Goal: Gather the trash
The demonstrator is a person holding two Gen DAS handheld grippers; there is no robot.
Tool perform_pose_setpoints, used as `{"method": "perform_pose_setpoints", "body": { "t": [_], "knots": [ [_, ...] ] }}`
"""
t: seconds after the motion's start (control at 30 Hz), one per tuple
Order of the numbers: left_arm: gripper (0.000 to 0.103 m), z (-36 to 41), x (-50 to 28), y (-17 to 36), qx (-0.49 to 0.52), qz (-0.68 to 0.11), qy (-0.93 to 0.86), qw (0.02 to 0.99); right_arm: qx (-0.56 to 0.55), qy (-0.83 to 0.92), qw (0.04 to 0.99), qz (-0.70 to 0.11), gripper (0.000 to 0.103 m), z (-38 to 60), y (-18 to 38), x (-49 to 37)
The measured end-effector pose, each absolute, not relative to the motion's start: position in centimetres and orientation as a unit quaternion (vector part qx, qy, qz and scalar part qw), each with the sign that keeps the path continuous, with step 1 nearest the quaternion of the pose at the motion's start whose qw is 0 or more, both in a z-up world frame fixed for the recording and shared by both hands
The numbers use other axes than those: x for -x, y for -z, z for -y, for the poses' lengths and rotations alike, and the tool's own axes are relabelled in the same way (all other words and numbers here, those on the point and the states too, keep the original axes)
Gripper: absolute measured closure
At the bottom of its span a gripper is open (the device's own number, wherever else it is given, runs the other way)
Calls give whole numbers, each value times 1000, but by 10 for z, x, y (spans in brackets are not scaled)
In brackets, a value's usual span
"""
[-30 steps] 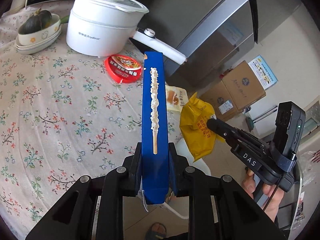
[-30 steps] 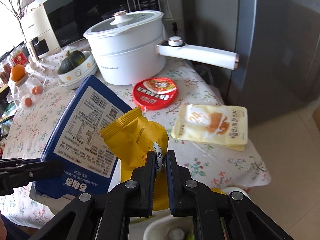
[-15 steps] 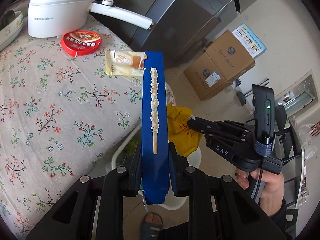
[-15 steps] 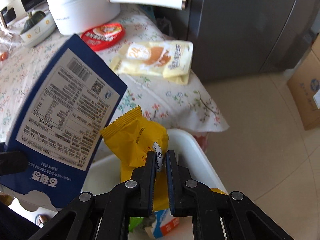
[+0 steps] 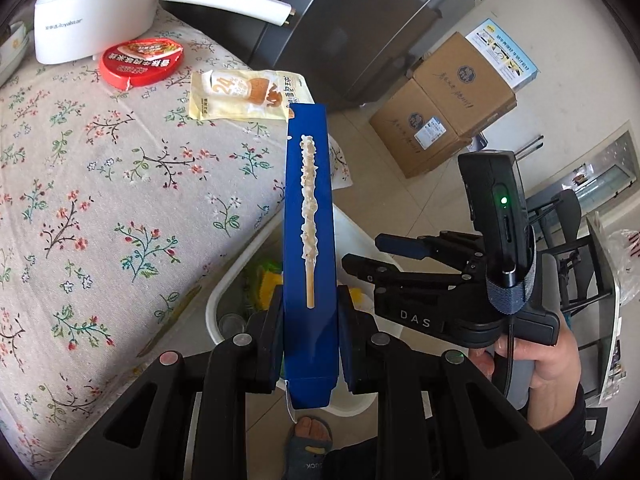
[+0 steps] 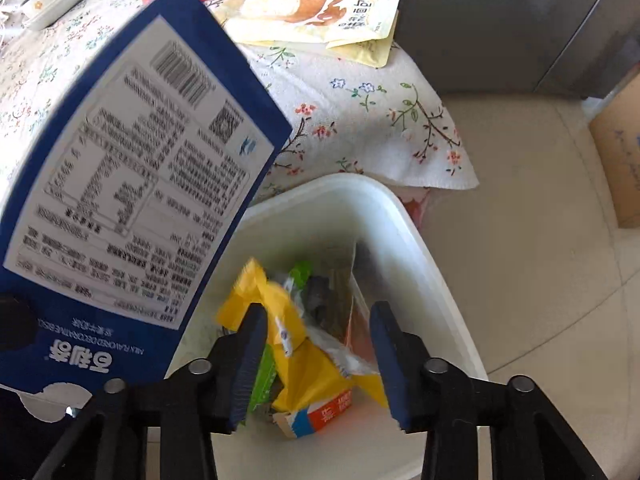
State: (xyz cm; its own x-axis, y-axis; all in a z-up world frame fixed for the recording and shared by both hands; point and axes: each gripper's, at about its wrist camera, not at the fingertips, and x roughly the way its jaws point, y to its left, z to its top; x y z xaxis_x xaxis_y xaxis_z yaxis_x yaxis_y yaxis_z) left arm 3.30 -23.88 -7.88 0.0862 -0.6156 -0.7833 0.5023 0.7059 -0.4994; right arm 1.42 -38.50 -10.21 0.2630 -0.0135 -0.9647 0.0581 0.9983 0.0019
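Bin (image 6: 404, 216) holds yellow wrapper (image 6: 288, 344) among other packets.

A blue box (image 5: 308, 216) sits between the left fingers; its back shows a white label with black print. Below the right fingers, a yellow wrapper (image 6: 276, 320) lies in a white bin (image 6: 420, 248). Beyond them, the tablecloth (image 5: 100, 200) is cream with small flowers.
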Motion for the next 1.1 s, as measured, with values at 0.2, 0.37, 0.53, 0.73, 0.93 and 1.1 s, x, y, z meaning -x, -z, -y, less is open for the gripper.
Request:
{"method": "perform_pose_setpoints", "body": {
  "t": [0.2,0.37,0.53,0.73,0.93,1.1],
  "knots": [
    [79,245,-27,85,37,-563,388,729,-37,40,800,-597,52,396,98,-18],
    [79,257,-19,106,28,-587,388,710,-50,64,807,-585,48,404,91,-20],
    [79,273,-6,130,19,-619,383,686,-66,84,814,-571,46,415,83,-21],
    [76,277,-11,146,83,-625,336,700,-74,110,826,-548,46,426,72,-19],
    [56,299,-4,160,54,-632,352,688,-89,120,840,-522,44,433,59,-20],
    [53,286,-16,149,90,-634,351,683,-94,119,843,-516,43,434,56,-23]
  ]
}}
